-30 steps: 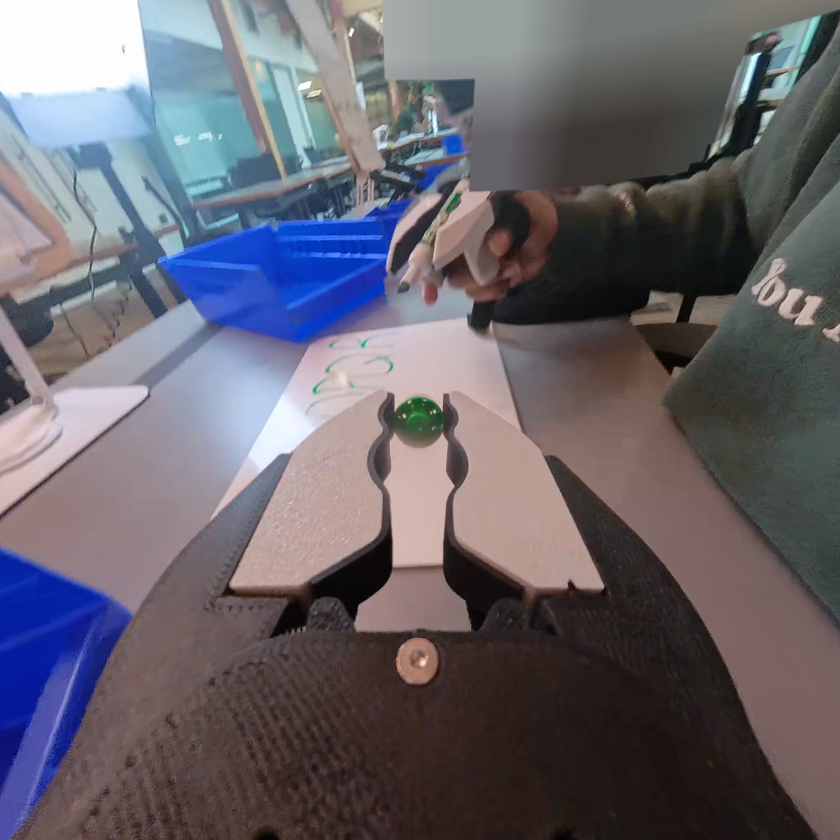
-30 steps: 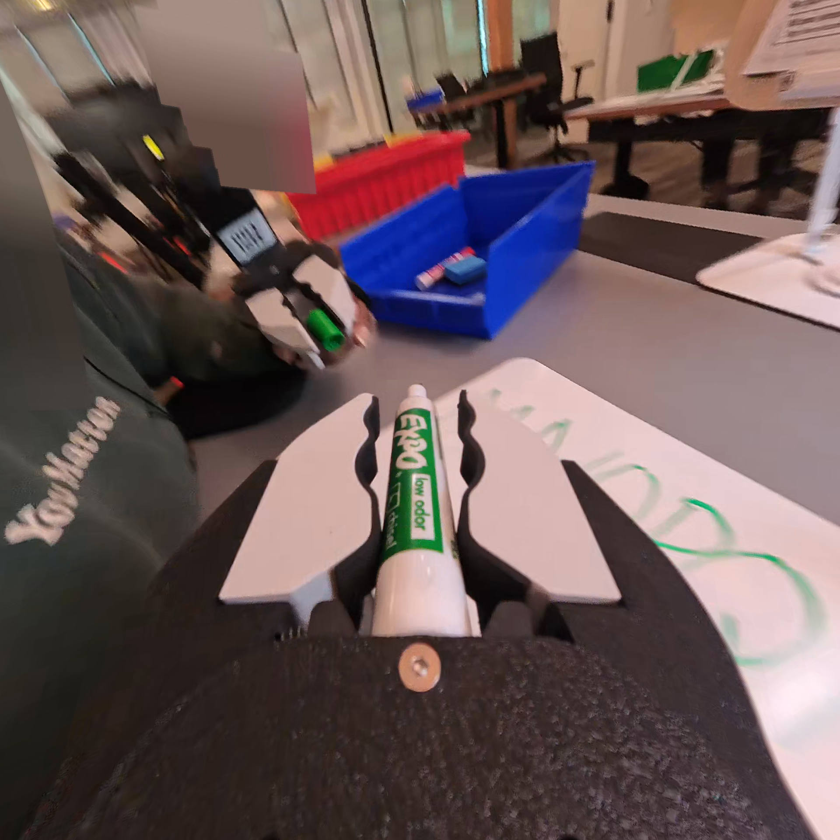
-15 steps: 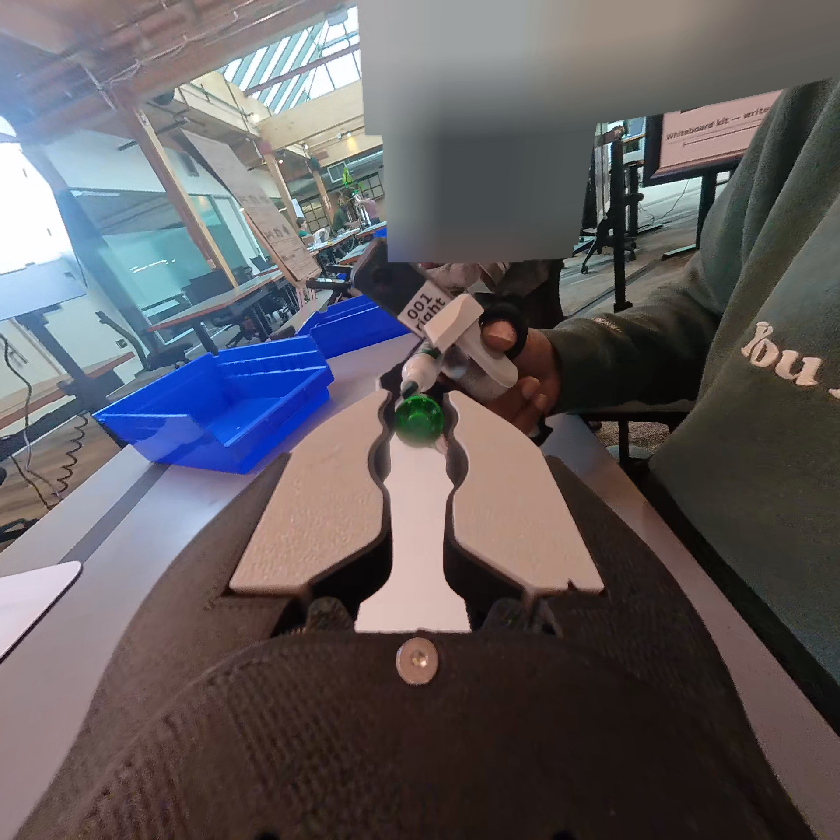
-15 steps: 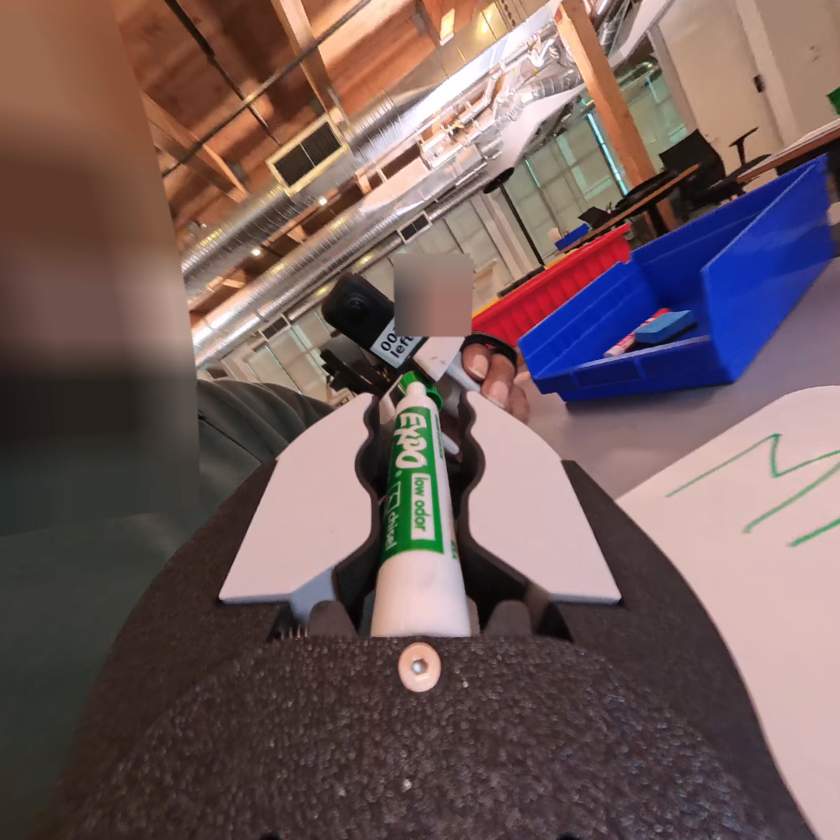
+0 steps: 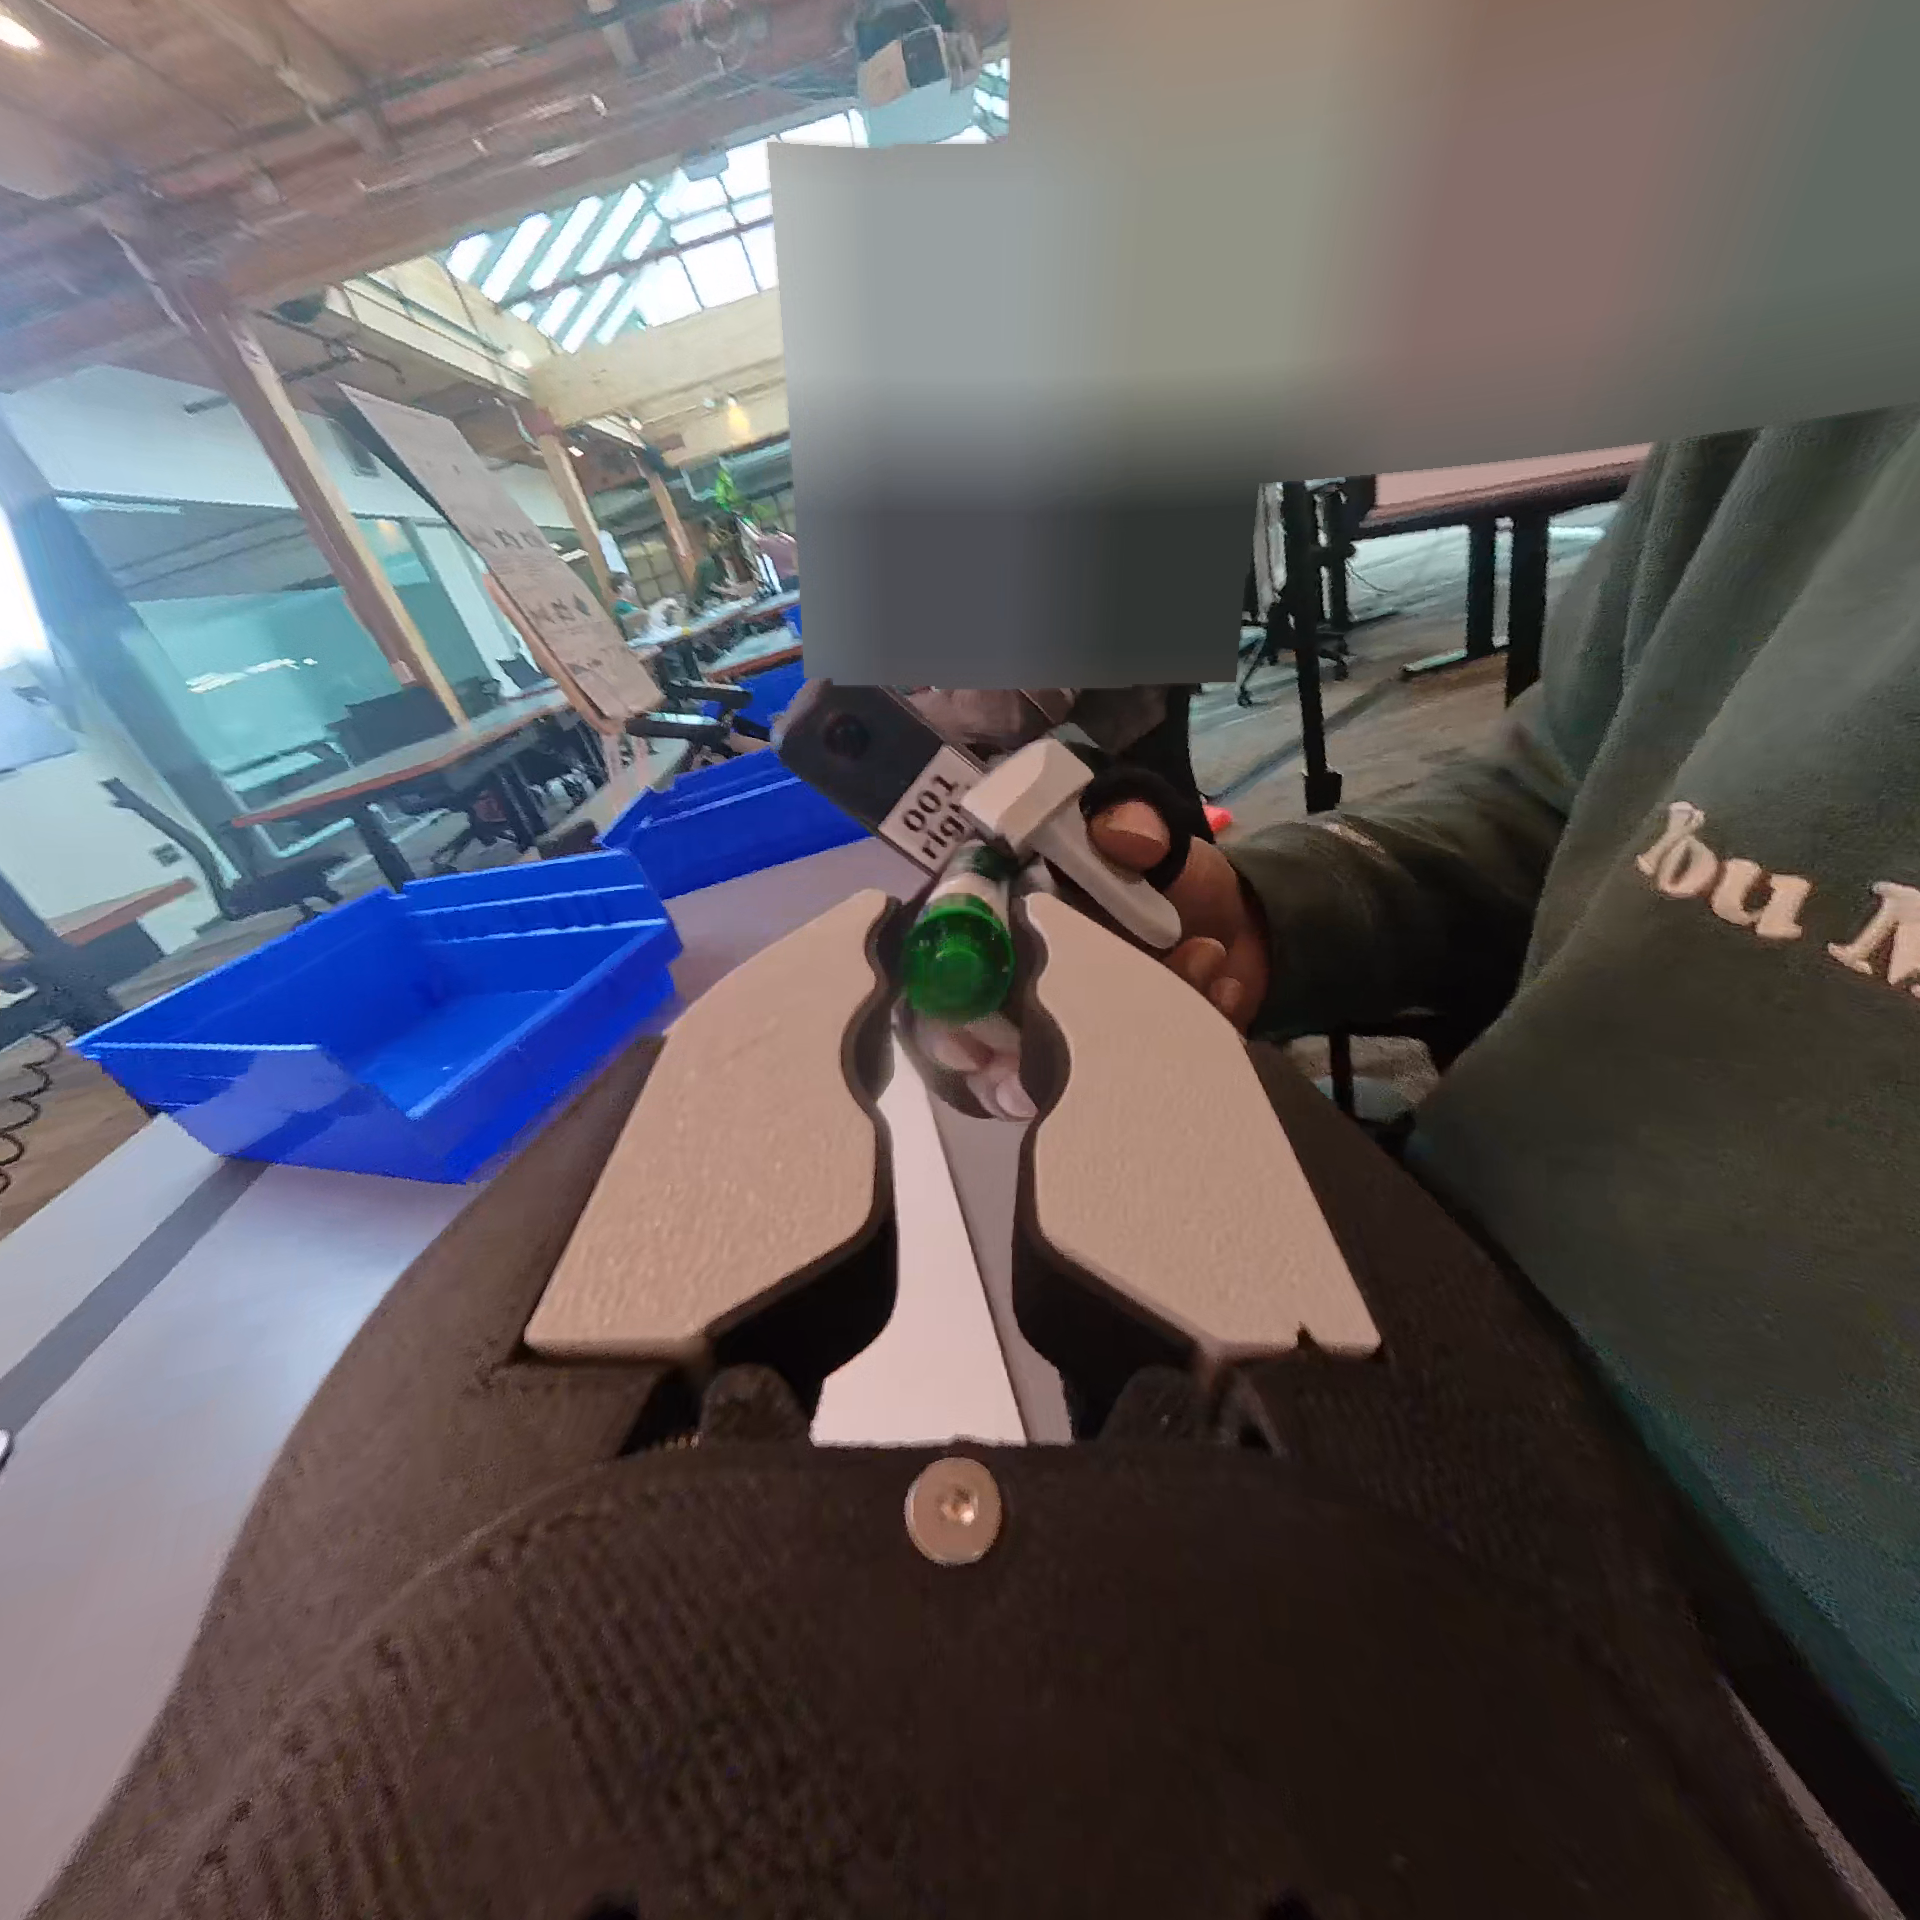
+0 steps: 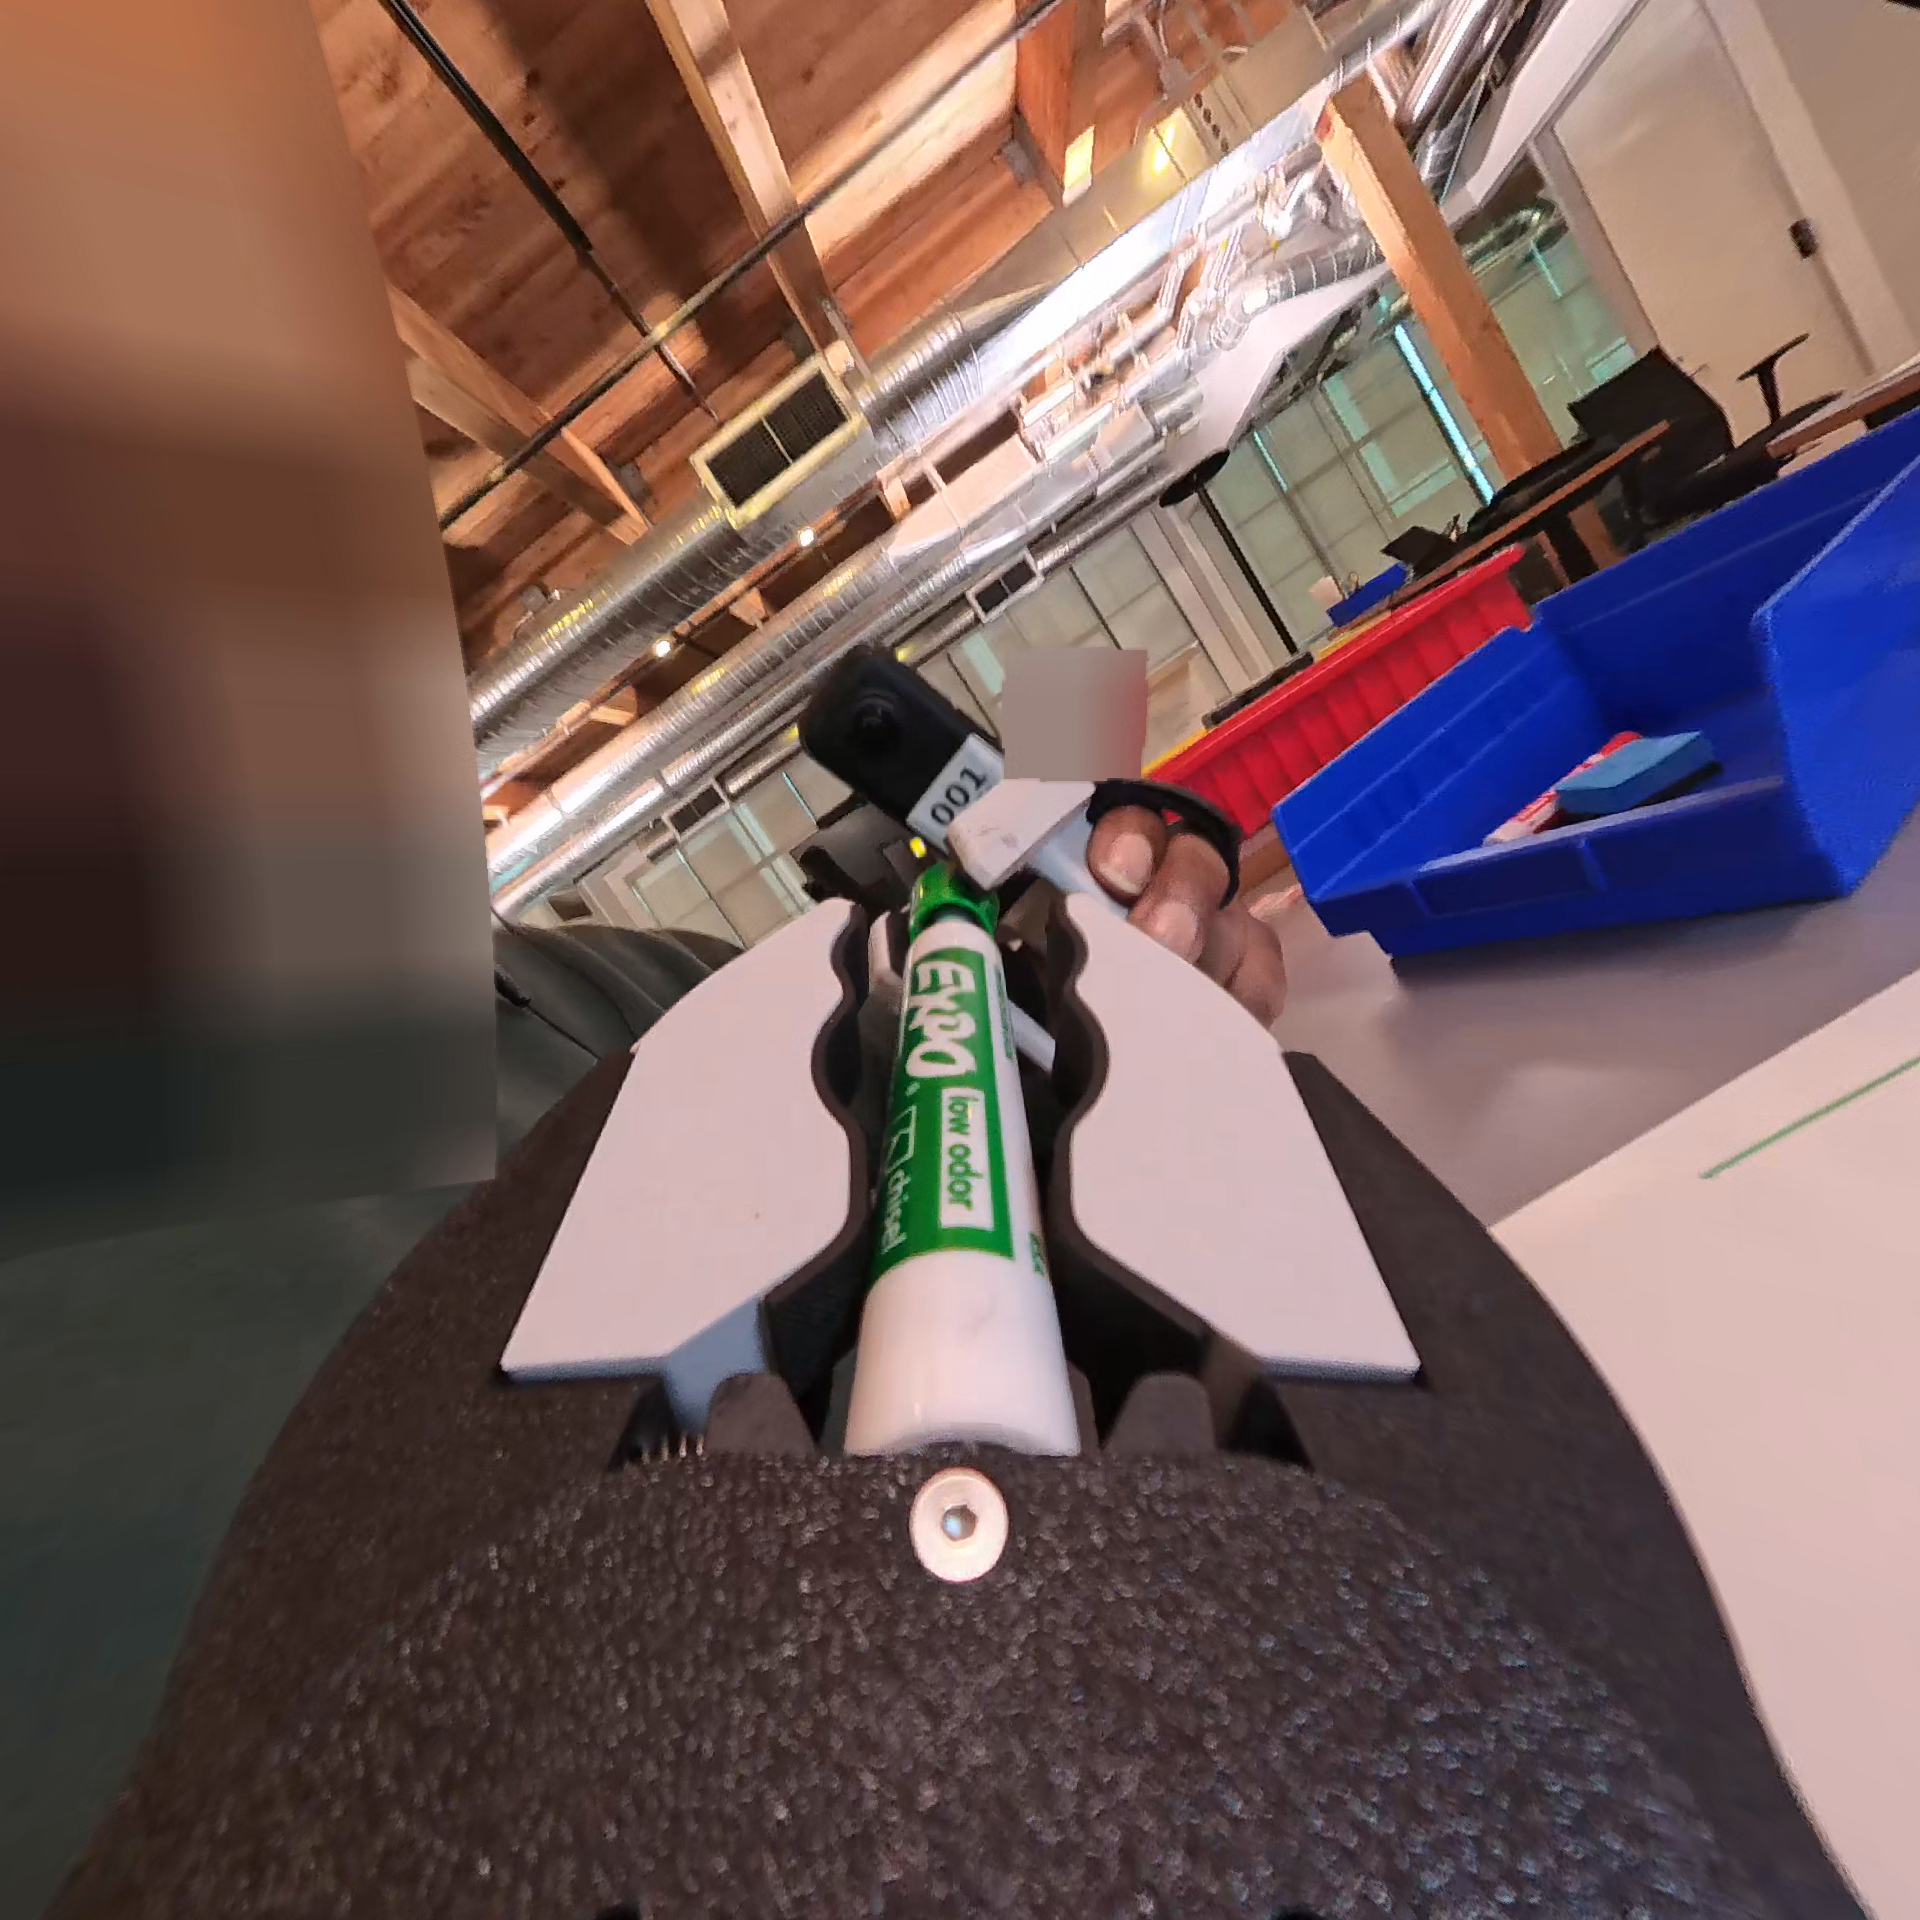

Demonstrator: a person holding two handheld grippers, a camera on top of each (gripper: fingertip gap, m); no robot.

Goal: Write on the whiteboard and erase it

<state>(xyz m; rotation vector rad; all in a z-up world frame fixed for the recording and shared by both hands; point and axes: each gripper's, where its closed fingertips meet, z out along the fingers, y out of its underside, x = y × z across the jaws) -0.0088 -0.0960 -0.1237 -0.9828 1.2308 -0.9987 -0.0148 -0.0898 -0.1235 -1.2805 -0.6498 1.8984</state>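
My left gripper [image 5: 956, 935] is shut on a green marker cap [image 5: 956, 961], held in the air above the table. My right gripper [image 6: 961, 925] is shut on a white and green marker [image 6: 951, 1143] that points at the left gripper. The two grippers face each other tip to tip. The cap [image 6: 940, 896] sits on the marker's tip end. The marker's barrel [image 5: 971, 883] shows just behind the cap. The whiteboard [image 6: 1714, 1351] lies flat on the table with green strokes at its edge. It also shows between my left fingers [image 5: 925, 1299].
A blue bin [image 6: 1662, 831] on the grey table holds a blue eraser [image 6: 1631, 784] and another marker [image 6: 1527, 826]. A red bin [image 6: 1351, 707] stands behind it. Another blue bin [image 5: 395, 1029] stands at the left. A green sleeve [image 5: 1714, 935] fills the right.
Both grippers have lifted off the whiteboard, tilted up and come together. The cap and the marker tip, apart a second ago, now meet.
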